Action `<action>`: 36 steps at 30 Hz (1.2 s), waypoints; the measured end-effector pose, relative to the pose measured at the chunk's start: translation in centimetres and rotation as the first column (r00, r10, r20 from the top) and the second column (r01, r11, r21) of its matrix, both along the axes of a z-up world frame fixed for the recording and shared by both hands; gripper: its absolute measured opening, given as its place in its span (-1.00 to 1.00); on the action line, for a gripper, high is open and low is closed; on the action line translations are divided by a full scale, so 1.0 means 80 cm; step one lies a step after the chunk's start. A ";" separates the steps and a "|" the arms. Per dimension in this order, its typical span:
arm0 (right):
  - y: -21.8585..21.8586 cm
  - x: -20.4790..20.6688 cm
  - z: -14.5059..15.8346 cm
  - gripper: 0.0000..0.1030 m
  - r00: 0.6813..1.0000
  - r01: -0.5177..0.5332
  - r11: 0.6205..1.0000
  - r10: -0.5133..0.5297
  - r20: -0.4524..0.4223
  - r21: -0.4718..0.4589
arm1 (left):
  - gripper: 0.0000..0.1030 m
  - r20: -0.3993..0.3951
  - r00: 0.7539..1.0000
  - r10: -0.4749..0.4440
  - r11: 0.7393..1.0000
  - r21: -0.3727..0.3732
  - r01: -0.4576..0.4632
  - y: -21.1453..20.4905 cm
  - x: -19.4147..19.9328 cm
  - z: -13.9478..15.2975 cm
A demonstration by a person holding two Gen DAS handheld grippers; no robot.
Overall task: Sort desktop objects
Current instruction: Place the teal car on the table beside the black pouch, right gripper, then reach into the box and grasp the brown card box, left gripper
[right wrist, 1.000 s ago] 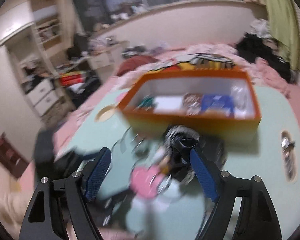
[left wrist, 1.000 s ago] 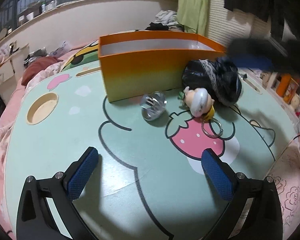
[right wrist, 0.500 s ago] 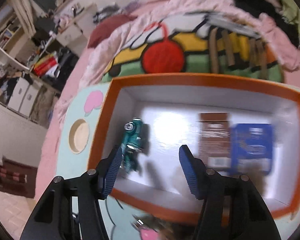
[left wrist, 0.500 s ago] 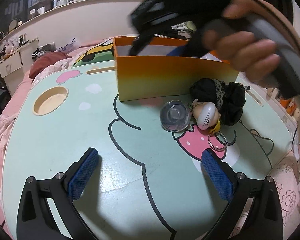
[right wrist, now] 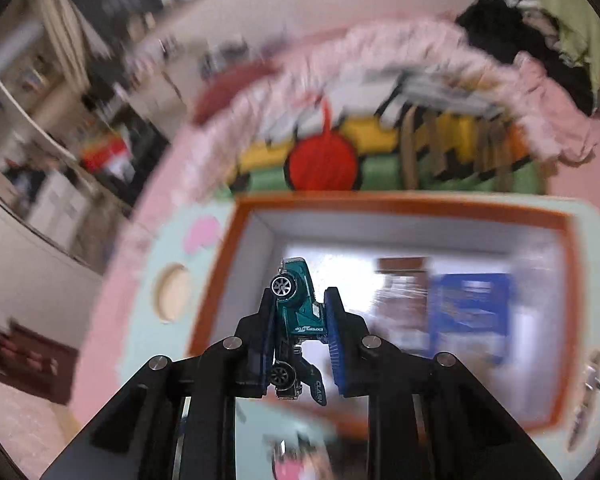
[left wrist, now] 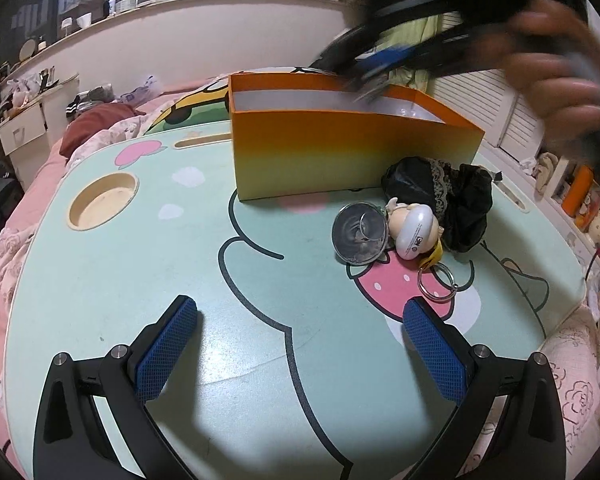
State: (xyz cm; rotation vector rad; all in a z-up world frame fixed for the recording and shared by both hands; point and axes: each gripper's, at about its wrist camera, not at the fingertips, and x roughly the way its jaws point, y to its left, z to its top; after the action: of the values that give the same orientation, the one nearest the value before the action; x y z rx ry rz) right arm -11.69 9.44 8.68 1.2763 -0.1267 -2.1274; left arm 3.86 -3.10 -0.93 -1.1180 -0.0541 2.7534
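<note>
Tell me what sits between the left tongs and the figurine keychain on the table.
Nothing visible does. The left tongs are open over bare table, and the figurine keychain lies ahead to the right, touching a clear round dish on its left side.

The right gripper (right wrist: 300, 320) is clamping a teal toy car (right wrist: 296, 312) between its blue fingers (right wrist: 334, 344), hanging above the orange box (right wrist: 400, 205) sitting on the mint counter (right wrist: 140, 300).

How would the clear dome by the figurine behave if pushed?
The dome looks like thin rigid plastic, so probably light and prone to skidding. Its round shape suggests it may roll. It touches the figurine, which would likely be nudged too.
</note>
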 end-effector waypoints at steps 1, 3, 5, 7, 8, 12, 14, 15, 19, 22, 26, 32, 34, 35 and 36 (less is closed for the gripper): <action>0.027 0.019 0.016 -0.57 0.999 0.004 1.000 -0.005 -0.037 -0.022 | 0.99 0.001 1.000 0.001 1.000 -0.004 -0.001 0.001 0.000 0.000; 0.068 0.052 0.031 -0.57 0.995 0.011 1.000 -0.013 -0.097 -0.030 | 0.99 0.003 1.000 0.004 1.000 -0.012 -0.004 0.003 -0.001 0.000; 0.100 0.083 0.027 -0.57 0.989 0.037 0.999 -0.037 -0.144 0.001 | 0.99 0.005 1.000 0.006 1.000 -0.018 -0.006 0.004 -0.002 -0.001; 0.130 0.102 0.003 -0.57 0.986 0.076 0.996 -0.069 -0.152 0.040 | 0.99 0.006 1.000 0.010 1.000 -0.023 -0.010 0.005 -0.003 -0.001; 0.141 0.104 -0.015 -0.57 0.985 0.107 0.993 -0.098 -0.141 0.056 | 0.99 0.006 1.000 0.011 1.000 -0.025 -0.011 0.005 -0.003 -0.001; 0.153 0.087 -0.088 -0.57 0.974 0.220 0.962 -0.207 -0.096 0.161 | 0.99 0.008 1.000 0.015 0.999 -0.035 -0.015 0.007 -0.002 -0.001; 0.148 0.076 -0.105 -0.56 0.977 0.210 0.970 -0.205 -0.056 0.125 | 0.99 0.009 1.000 0.017 0.999 -0.036 -0.017 0.007 -0.002 -0.001; 0.141 0.072 -0.107 -0.55 0.976 0.213 0.971 -0.206 -0.071 0.108 | 0.99 0.008 1.000 0.016 0.999 -0.034 -0.016 0.007 -0.002 -0.001; 0.121 0.073 -0.096 -0.17 0.969 0.222 0.973 -0.212 -0.129 0.065 | 0.99 0.008 1.000 0.017 0.999 -0.031 -0.017 0.007 -0.002 -0.001; 0.134 0.105 -0.082 0.21 0.943 0.278 0.960 -0.271 -0.196 0.013 | 0.99 0.008 1.000 0.020 0.999 -0.032 -0.019 0.008 -0.003 -0.001; 0.134 0.163 -0.085 0.26 0.931 0.256 0.963 -0.221 -0.291 0.088 | 0.99 0.009 1.000 0.023 0.999 -0.033 -0.023 0.007 -0.003 -0.001; 0.108 0.195 -0.127 0.67 0.934 0.198 0.946 -0.102 -0.342 0.258 | 0.99 0.014 0.999 0.033 0.998 -0.056 -0.032 0.010 -0.004 -0.001; 0.109 0.187 -0.128 0.76 0.942 0.187 0.949 -0.101 -0.320 0.253 | 0.99 0.021 0.999 0.039 0.997 -0.071 -0.037 0.012 -0.005 -0.002; 0.113 0.184 -0.130 0.78 0.944 0.192 0.951 -0.110 -0.311 0.244 | 0.99 0.021 0.999 0.038 0.997 -0.074 -0.036 0.012 -0.004 -0.002; 0.116 0.184 -0.131 0.78 0.943 0.196 0.950 -0.116 -0.311 0.242 | 0.99 0.022 0.999 0.033 0.997 -0.071 -0.032 0.012 -0.004 -0.001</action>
State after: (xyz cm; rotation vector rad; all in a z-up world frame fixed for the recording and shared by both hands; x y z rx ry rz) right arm 3.07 18.68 -1.76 1.1084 0.2019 -2.5153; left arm 3.52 -2.13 -1.04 -1.1769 0.0224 2.7915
